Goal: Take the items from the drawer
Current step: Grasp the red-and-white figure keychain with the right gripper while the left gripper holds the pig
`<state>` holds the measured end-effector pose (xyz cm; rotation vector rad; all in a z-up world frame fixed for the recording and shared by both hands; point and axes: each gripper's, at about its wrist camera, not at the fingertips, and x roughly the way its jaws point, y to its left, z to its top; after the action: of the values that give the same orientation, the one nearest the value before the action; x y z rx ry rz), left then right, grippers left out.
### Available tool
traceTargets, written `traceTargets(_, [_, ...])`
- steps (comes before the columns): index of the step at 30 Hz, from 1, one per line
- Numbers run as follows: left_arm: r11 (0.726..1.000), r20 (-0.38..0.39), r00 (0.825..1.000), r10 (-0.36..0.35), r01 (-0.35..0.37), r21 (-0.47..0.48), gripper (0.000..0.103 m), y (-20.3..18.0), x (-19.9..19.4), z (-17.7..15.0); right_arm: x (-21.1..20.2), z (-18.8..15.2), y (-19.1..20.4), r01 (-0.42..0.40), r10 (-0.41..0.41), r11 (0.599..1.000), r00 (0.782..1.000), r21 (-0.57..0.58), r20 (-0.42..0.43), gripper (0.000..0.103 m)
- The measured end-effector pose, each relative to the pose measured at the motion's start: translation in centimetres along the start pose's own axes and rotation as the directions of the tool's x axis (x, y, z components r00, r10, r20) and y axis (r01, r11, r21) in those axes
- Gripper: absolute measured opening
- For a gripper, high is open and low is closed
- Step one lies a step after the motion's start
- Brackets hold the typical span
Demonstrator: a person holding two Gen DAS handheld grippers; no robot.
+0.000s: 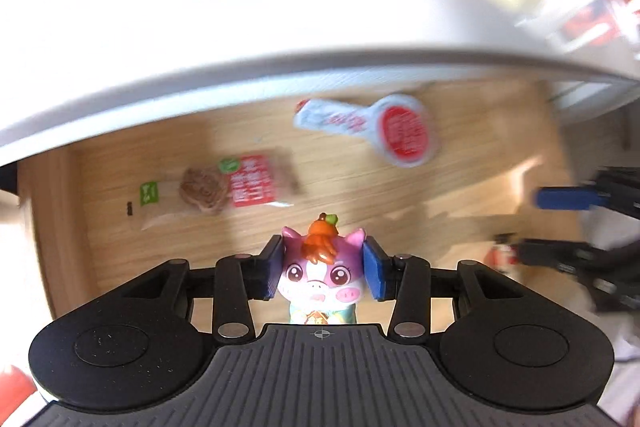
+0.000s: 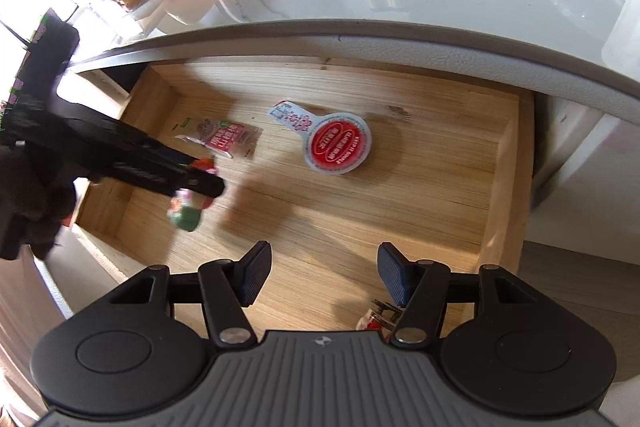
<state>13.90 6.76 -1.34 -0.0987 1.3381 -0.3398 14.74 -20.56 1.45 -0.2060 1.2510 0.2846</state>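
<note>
**Pig figurine pinched over the open drawer**

Inside the wooden drawer (image 2: 496,163), at its left end, the left gripper (image 1: 323,267) has its blue pads pinching the head of a pig figurine (image 1: 322,267). Behind it, against the drawer floor, lies a red snack packet (image 2: 224,141). Toward the drawer's middle rests a red-lidded sauce cup (image 2: 338,147). Near the drawer's front edge, the right gripper (image 2: 322,277) holds its jaws spread around nothing.

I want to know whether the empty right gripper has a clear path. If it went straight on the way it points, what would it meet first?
Probably the bare wooden drawer floor: nothing lies between the right gripper fingers or directly ahead, though depth is unclear.
</note>
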Motion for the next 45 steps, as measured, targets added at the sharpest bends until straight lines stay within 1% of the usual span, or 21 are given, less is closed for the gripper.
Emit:
traceTargets(2, [1.0,0.073,0.997,-0.019,0.017,0.015,0.046,0.1,-1.8,-0.9,-0.2,0.2,0.4,0.017,-0.017,0.999,1.0,-0.032,-0.007,0.059])
traceTargets(6, [0.999,0.2,0.98,0.018,-0.023,0.025,0.045,0.7,-4.0,-3.4,-1.4,1.4,1.7,0.072,-0.068,0.98,0.997,-0.185,0.024,0.059])
traceTargets(7, [1.0,0.219,0.976,0.008,-0.012,0.018,0.045,1.2,-4.3,-3.8,-1.5,1.7,1.8,0.073,-0.072,0.974,0.997,-0.213,0.014,0.059])
traceTargets(8, [1.0,0.234,0.972,-0.013,0.011,0.01,0.045,1.5,-4.3,-4.3,-1.3,2.1,1.7,0.072,-0.077,0.971,0.997,-0.23,-0.014,0.059])
traceTargets(9, [0.999,0.241,0.97,-0.034,0.035,0.0,0.045,2.1,-5.5,-4.0,-0.8,2.4,1.7,0.073,-0.089,0.97,0.994,-0.232,-0.057,0.059])
traceTargets(10, [0.999,0.243,0.969,-0.046,0.048,-0.004,0.045,2.4,-5.1,-4.0,-0.1,2.7,1.6,0.086,-0.112,0.972,0.987,-0.217,-0.111,0.059])
traceTargets(12, [0.999,0.244,0.969,-0.048,0.047,0.008,0.045,2.6,-4.8,-3.6,1.5,3.0,1.7,0.12,-0.159,0.976,0.963,-0.181,-0.216,0.059])
traceTargets(14, [0.998,0.258,0.964,-0.06,0.058,0.015,0.045,2.6,-5.3,-3.7,2.9,2.9,1.9,0.153,-0.19,0.978,0.935,-0.142,-0.3,0.059])
traceTargets(17, [0.998,0.279,0.958,-0.071,0.067,0.023,0.045,2.2,-5.2,-3.8,4.7,2.8,1.6,0.192,-0.192,0.981,0.896,-0.041,-0.402,0.059])
traceTargets(19, [0.997,0.283,0.956,-0.074,0.068,0.029,0.045,2.0,-5.4,-3.8,5.6,2.2,1.4,0.234,-0.206,0.972,0.871,0.007,-0.446,0.059])
traceTargets(22, [0.996,0.266,0.96,-0.082,0.074,0.04,0.045,1.4,-5.0,-3.8,6.8,1.7,1.4,0.297,-0.255,0.955,0.835,0.01,-0.488,0.059])
traceTargets(25, [0.994,0.252,0.962,-0.105,0.09,0.068,0.045,0.7,-4.9,-4.1,8.1,1.3,0.8,0.347,-0.273,0.937,0.783,0.029,-0.559,0.057])
traceTargets(28, [0.988,0.26,0.955,-0.143,0.124,0.091,0.045,0.4,-5.4,-4.3,8.9,1.2,0.4,0.373,-0.276,0.927,0.742,0.034,-0.611,0.057])
traceTargets(30, [0.985,0.274,0.947,-0.166,0.146,0.092,0.045,0.4,-6.0,-4.4,9.2,1.0,0.2,0.379,-0.269,0.924,0.725,0.041,-0.634,0.056])
traceTargets(32, [0.983,0.283,0.942,-0.181,0.163,0.086,0.045,0.5,-6.3,-4.4,9.4,0.8,0.2,0.379,-0.264,0.924,0.716,0.042,-0.646,0.053])
traceTargets(36, [0.977,0.293,0.932,-0.213,0.194,0.091,0.045,0.4,-6.8,-4.4,9.7,0.5,0.5,0.381,-0.277,0.924,0.699,0.015,-0.66,0.053])
traceTargets(38, [0.974,0.294,0.929,-0.226,0.203,0.104,0.045,0.1,-6.9,-4.4,9.9,0.4,0.7,0.385,-0.29,0.923,0.693,-0.001,-0.661,0.049])
traceTargets(39, [0.972,0.294,0.928,-0.231,0.207,0.111,0.046,-0.1,-7.0,-4.5,9.9,0.4,0.7,0.385,-0.293,0.923,0.691,-0.006,-0.661,0.047])
traceTargets(40, [0.971,0.292,0.927,-0.234,0.209,0.116,0.046,-0.1,-7.0,-4.5,10.0,0.2,0.8,0.377,-0.285,0.926,0.69,-0.005,-0.666,0.038])
traceTargets(41, [0.971,0.291,0.927,-0.236,0.21,0.118,0.046,-0.2,-7.0,-4.5,10.1,0.1,0.8,0.374,-0.284,0.927,0.687,-0.01,-0.669,0.035])
traceTargets(45, [0.972,0.289,0.93,-0.228,0.202,0.117,0.046,-0.2,-6.9,-4.5,9.8,0.0,1.1,0.373,-0.293,0.928,0.695,-0.019,-0.656,0.033])
